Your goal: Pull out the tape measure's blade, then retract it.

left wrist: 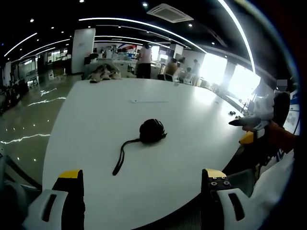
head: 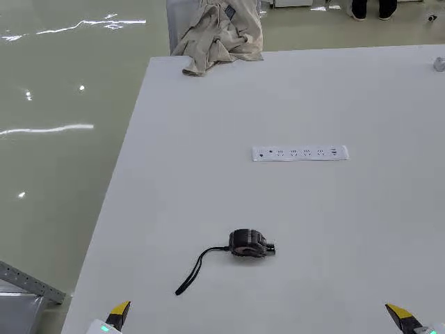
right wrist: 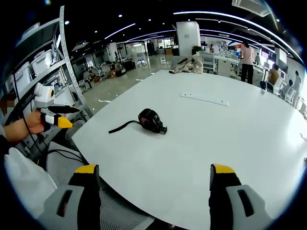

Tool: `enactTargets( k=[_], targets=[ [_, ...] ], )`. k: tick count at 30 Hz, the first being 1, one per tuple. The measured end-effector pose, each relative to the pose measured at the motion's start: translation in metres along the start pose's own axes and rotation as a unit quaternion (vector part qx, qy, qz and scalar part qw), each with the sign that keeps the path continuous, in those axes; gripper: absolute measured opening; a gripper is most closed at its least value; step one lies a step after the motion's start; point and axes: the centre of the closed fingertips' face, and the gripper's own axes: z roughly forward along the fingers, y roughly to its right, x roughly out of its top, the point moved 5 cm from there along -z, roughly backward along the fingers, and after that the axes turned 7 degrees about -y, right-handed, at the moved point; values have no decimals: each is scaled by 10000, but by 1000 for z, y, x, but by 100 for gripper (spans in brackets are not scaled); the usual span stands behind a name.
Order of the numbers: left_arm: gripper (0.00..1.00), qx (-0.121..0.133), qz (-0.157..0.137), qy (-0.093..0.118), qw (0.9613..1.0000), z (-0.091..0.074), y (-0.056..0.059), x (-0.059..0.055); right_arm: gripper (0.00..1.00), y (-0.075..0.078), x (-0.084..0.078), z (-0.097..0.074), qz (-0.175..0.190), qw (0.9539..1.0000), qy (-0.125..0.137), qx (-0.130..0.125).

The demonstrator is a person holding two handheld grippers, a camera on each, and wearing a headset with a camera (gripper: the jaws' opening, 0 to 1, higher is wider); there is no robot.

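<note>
The left tongs (left wrist: 141,173) and right tongs (right wrist: 156,168) are both hanging wide apart and gripping nothing, hovering at the near edge of the table (head: 208,139).

The tape (head: 250,243) is lying on the table ahead of both tongs, roughly midway between them and well apart from either. Its strap (head: 198,268) is trailing back toward the left tongs, and the blade tip seems to be pointing toward the right tongs' side.

The case is looking hard, rounded and compact, so it is probably dense for its size and liable to slide or roll out of a shallow pinch. Clamping across its flat sides, likely with the left tongs, is looking safest. The hook at the blade tip is small, so the right tongs are needing a precise pinch there. The blade is likely thin and springy, pulling back hard if let go. The strap is limp and no good as a handle.

Beyond the tape, a power strip (head: 299,153) is lying well clear. A cloth (head: 222,31) is sitting at the far edge. Bare table is stretching away past the right tongs, giving room for the blade. The table's side edge is running closer on the left tongs' side.
</note>
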Motion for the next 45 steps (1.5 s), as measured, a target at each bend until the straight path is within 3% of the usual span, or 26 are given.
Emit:
enactTargets(
  k=[29,45],
  targets=[
    [100,-38,59,1,10000,9,2,4,97,2,2,10,-99,9999,-57,44],
    [100,-151,262,-6,9995,19,6,14,97,4,7,19,-308,9994,-109,111]
  ],
)
